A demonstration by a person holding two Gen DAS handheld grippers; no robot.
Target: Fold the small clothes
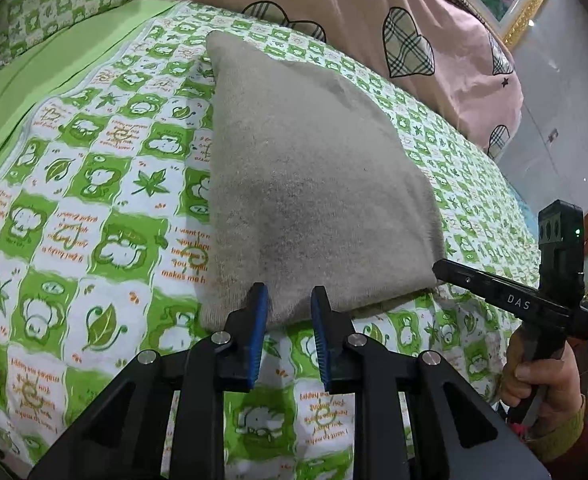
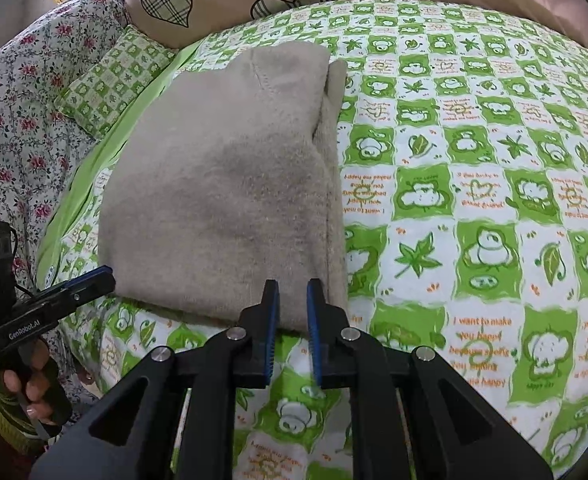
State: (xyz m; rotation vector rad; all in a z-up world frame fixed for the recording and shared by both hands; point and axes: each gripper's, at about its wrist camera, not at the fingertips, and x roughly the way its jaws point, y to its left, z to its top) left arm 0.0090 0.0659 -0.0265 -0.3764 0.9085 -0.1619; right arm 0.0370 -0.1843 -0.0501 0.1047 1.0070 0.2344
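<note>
While the garment lies folded on the bed, the readings below apply.

Bed: bed sheet (image 1: pixel 93 208) in a green-and-white check covers the mattress; a pink heart-print quilt (image 1: pixel 434 20) is bunched along the far side.

Garment: a beige knit garment (image 1: pixel 314 184) lies flat near the bed's near edge, already doubled into a compact stack; layered edges show along its right side in the right wrist view.

Left gripper (image 1: pixel 289 312): jaws slightly spread, tips at the near hem toward the left corner; no cloth between the pads.

Right gripper (image 2: pixel 293 304): jaws slightly spread, tips at the near hem toward the right corner; nothing pinched.

Step in hand: judged as between folds, both grippers free at the near hem.

Next move: if another fold is due, pinch both near corners, lift together, carry to the far edge.
</note>
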